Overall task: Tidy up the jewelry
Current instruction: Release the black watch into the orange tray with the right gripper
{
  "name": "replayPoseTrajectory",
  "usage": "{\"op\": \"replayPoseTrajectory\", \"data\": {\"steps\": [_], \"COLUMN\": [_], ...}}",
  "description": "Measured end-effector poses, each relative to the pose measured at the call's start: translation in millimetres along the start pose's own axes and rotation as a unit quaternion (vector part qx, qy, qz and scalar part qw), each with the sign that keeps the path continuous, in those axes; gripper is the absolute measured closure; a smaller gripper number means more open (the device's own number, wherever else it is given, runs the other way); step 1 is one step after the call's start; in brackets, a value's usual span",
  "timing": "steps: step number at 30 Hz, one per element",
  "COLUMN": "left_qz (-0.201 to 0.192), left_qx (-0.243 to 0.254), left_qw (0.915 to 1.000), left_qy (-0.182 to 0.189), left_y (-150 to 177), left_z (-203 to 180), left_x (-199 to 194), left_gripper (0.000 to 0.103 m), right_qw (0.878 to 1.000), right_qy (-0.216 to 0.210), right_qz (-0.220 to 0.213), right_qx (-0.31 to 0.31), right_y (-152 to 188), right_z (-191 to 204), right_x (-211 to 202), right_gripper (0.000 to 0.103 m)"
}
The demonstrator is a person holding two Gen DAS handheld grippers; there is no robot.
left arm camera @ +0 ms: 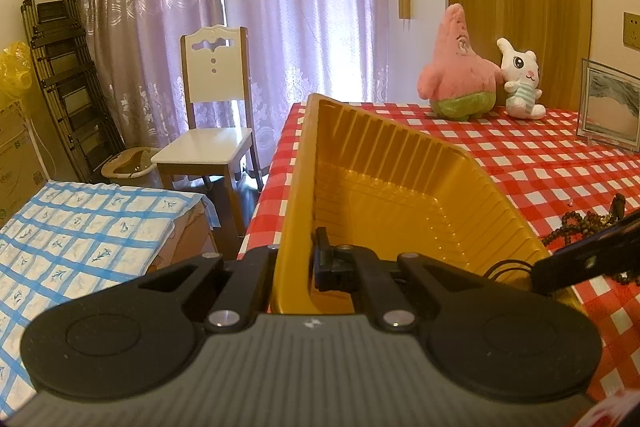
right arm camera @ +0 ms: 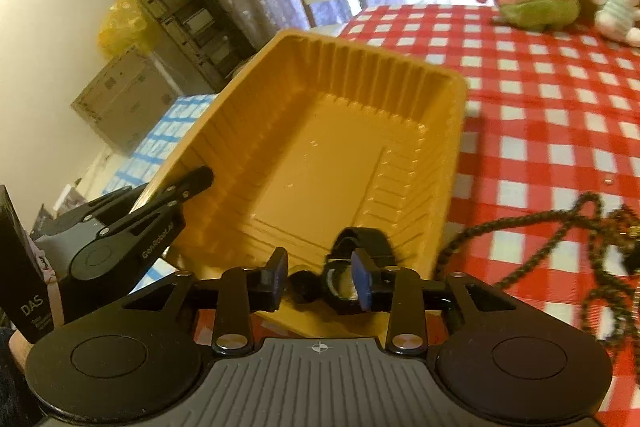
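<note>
Left gripper (left arm camera: 296, 259) clamped shut on the near wall of a yellow tray (left arm camera: 400, 187), one finger outside the wall, the other inside; seen in the right view as a black arm pinching the tray's left rim (right arm camera: 192, 183). Tray tilted, its far end raised, sitting at the corner of a table under a red-and-white checked cloth (left arm camera: 540, 163).

Right gripper (right arm camera: 320, 279) partly open over the tray's near edge, blue pads apart. Black watch (right arm camera: 352, 267) between the fingers, its band looped up into the tray, its face close by the right pad; pads not seen pressing on it, so no firm grip shown.

Dark beaded necklace (right arm camera: 520, 227) strewn on the cloth just right of the tray, outside it. Tray floor (right arm camera: 320, 155) otherwise bare.

At the table's far side, pink plush (left arm camera: 460, 71) and white rabbit plush (left arm camera: 520, 83) touching side by side, a glass frame (left arm camera: 608, 107) to their right. Beyond the table, a white chair (left arm camera: 216, 107) before mauve curtains (left arm camera: 240, 7), a folded rack (left arm camera: 64, 75) against the wall, and a blue-checked cover (left arm camera: 80, 235) at lower left.
</note>
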State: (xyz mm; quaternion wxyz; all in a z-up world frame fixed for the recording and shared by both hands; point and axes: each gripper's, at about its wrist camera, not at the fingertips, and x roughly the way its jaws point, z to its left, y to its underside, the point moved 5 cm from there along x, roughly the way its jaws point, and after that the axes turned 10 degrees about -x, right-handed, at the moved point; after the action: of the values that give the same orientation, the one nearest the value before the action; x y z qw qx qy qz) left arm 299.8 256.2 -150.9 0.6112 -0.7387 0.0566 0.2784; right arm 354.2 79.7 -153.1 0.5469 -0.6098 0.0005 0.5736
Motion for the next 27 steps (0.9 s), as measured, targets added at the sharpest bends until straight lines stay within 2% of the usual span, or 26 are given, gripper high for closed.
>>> {"op": "replayPoseTrajectory", "data": {"steps": [8,17,27], "left_qz": [0.001,0.003,0.004], "left_qx": [0.005,0.008,0.009], "left_qw": [1.0000,1.0000,0.9999], "left_qy": [-0.002,-0.004,-0.007], "left_y": [1.3,1.9,2.5], "left_z": [-0.5,-0.4,0.1], "left_x": [2.1,4.3,4.6], "left_gripper": [0.100,0.100,0.100], "right_qw": [0.998,0.992,0.974], "right_qy": [0.064,0.111,0.186], "right_qz": [0.002,0.017,0.042], "right_qx": [0.009,0.050,0.120], "right_y": [9.4,32.2,101.6], "right_z": [-27.9,-75.3,-145.6], "right_x": [-29.8,-61.4,-106.2], "right_gripper": [0.061,0.061,0.060]}}
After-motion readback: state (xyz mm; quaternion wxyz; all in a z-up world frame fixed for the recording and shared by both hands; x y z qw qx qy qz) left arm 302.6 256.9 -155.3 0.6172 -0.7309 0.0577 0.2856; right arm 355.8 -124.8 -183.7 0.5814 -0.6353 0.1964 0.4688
